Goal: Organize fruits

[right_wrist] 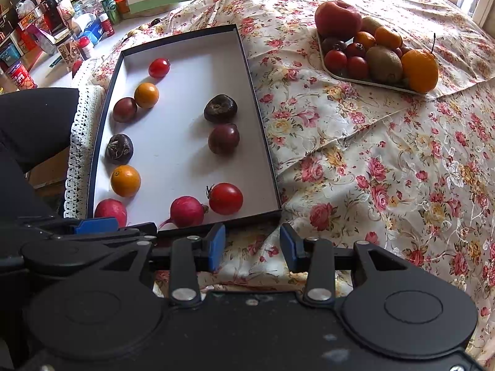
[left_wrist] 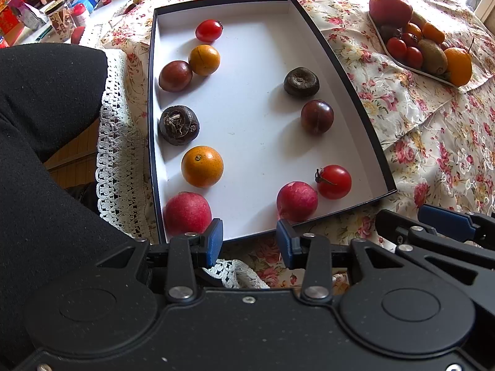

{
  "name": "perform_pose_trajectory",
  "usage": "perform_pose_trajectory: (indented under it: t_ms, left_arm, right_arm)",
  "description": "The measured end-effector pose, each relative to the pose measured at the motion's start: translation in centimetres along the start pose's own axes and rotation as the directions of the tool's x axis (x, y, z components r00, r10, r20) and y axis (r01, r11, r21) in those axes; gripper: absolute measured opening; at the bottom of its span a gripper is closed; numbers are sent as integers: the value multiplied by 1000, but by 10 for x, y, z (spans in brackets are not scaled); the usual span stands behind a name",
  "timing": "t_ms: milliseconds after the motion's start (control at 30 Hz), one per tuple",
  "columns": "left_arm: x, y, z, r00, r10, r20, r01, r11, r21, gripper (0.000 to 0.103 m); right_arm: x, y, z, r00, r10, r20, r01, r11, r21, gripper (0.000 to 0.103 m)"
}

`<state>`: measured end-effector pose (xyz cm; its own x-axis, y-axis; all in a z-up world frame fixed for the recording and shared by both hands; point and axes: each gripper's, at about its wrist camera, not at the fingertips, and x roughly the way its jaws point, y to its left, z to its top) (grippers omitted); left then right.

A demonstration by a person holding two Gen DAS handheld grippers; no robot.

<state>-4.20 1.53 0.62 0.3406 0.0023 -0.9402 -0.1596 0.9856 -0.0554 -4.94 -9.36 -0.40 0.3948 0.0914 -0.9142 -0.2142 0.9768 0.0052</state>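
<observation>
A shallow white box with a dark rim (left_wrist: 349, 71) (right_wrist: 263, 130) lies on the floral cloth. It holds two rows of small fruits: red tomatoes (left_wrist: 334, 181) (right_wrist: 225, 198), oranges (left_wrist: 202, 166) (right_wrist: 125, 180), dark plums (left_wrist: 317, 116) (right_wrist: 223, 138), brown water chestnuts (left_wrist: 301, 81) (right_wrist: 220, 108) and pink radishes (left_wrist: 297, 201) (right_wrist: 187, 211). A plate (left_wrist: 402, 63) (right_wrist: 340, 75) at the far right is piled with more fruit. My left gripper (left_wrist: 249, 241) is open and empty at the box's near edge. My right gripper (right_wrist: 252, 247) is open and empty just right of it.
A large apple (right_wrist: 337, 18), kiwis (right_wrist: 384, 63) and an orange (right_wrist: 419, 70) top the plate. Bottles and jars (right_wrist: 92, 27) crowd the far left. A black-sleeved arm (left_wrist: 40, 130) lies left of the box. Lace trim (left_wrist: 113, 154) marks the cloth's left edge.
</observation>
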Motion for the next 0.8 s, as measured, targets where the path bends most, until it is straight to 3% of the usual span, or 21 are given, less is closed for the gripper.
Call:
perform_pose_trajectory:
  t_ms: [800]
  left_arm:
    - [0,0,0,1000,-2,0,2,1000,3,49]
  right_arm:
    - [-1,0,0,1000,2,2,-2,1000,0,42]
